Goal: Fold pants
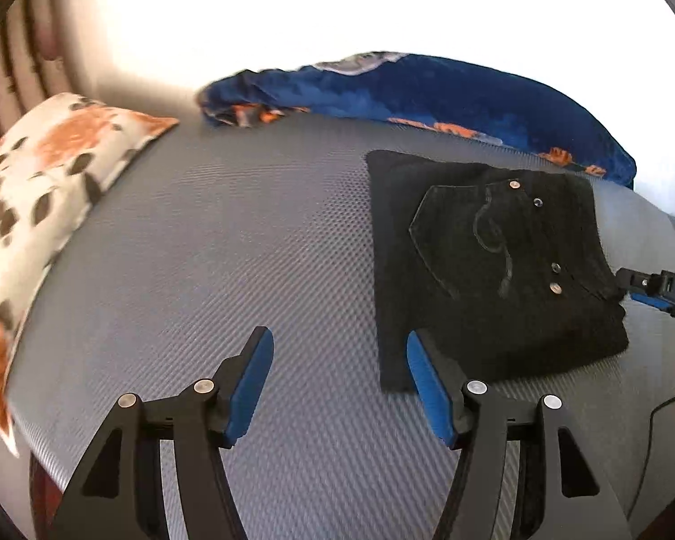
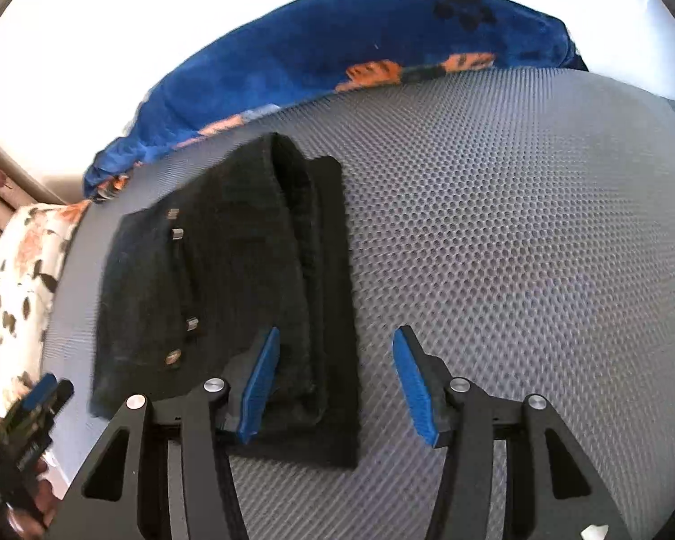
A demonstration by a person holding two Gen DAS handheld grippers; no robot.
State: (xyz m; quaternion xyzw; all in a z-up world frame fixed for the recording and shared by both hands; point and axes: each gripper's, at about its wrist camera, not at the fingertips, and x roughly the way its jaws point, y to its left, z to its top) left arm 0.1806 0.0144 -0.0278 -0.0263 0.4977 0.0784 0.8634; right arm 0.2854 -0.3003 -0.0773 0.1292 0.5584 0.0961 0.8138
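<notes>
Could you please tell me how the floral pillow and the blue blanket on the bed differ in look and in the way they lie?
The floral pillow is white with orange flowers and dark leaves; the blue blanket is deep blue with a few orange patches. The pillow lies as one smooth, plump piece, while the blanket is bunched into a long, rumpled heap. Seen from the left wrist, the pillow lies at the left edge and the blanket along the far edge. Both rest on the grey textured mattress.

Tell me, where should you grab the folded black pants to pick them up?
Probably the thick folded edge of the pants, coming from the open mat side. There the layers stack into one ridge, so open jaws could pinch them all together. Nothing blocks that side.
</notes>
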